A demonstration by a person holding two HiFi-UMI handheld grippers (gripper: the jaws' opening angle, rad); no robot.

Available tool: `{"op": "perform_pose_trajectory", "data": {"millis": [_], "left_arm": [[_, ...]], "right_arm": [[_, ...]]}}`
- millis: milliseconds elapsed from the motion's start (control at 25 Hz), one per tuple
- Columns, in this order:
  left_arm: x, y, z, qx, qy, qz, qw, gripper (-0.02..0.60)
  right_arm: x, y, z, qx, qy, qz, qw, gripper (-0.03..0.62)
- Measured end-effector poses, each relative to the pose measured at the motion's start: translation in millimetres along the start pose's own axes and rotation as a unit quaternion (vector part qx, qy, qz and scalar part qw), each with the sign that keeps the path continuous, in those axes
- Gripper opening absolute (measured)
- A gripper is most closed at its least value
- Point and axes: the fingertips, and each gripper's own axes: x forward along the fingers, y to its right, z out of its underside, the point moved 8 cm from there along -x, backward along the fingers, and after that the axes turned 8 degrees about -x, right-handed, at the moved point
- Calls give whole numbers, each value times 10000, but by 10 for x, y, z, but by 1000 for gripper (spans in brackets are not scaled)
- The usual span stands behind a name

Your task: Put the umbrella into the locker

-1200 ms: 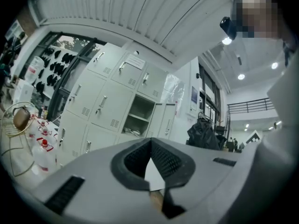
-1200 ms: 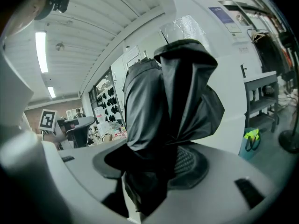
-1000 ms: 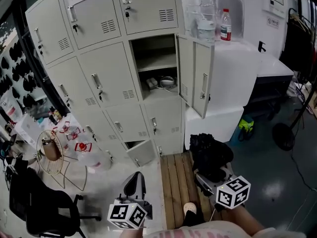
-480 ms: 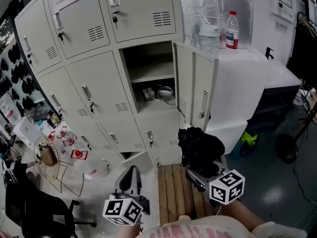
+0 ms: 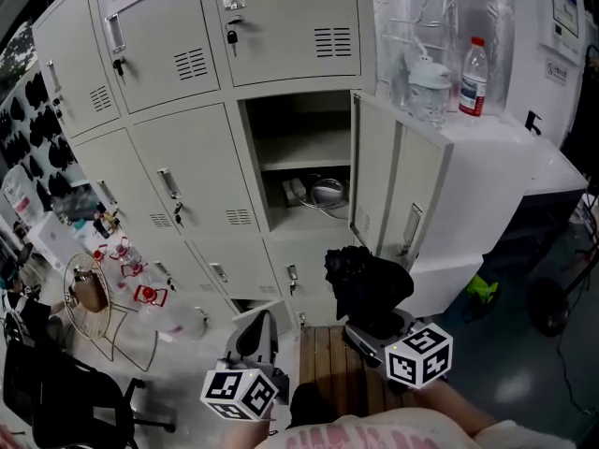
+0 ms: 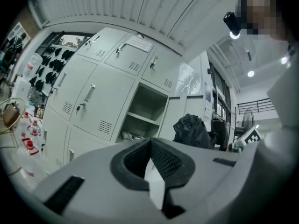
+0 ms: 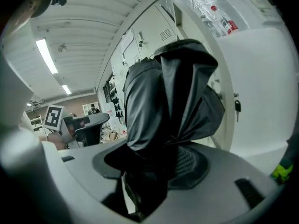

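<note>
umbrella (image 5: 367, 283), black and folded, sits clamped between the jaws of the right gripper (image 7: 154, 171), its bunched fabric rising above the pads. it hangs in front of the open locker compartment (image 5: 299, 157), outside it and just below the swung-out door (image 5: 374, 176). left gripper (image 6: 150, 164) has its jaws together with nothing between them, off to the umbrella's left.

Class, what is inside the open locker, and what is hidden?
In the locker, a shelf; under it a round metal thing and pale clutter. Above the shelf nothing shows, though the back is dark.
</note>
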Motion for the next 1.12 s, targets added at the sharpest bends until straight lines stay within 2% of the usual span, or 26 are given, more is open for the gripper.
{"op": "perform_pose_trajectory", "data": {"millis": [280,480,560,760,1000,1120], "left_arm": [[594,-439,-197,-134,-161,63,9998,0],[1007,-771,-491,-127,-217,227,9994,0],[1164,-846,-599,-22,-252,394,9989,0],[1467,-933,-765,219,-552,903,9941,0],[1692,-1041,-944,290,-638,1564,9852,2],[1791,-1041,-1068,342,-693,1959,9776,1]], "right_arm": [[709,213,-475,-168,-44,34,9998,235],[1210,446,-942,156,-128,255,9995,235],[1370,544,-1149,130,-108,377,9991,235],[1676,703,-1617,-327,-37,644,9974,235],[1990,864,-2088,-595,78,936,9938,235],[2095,923,-2296,-1036,15,1212,9872,235]]}}
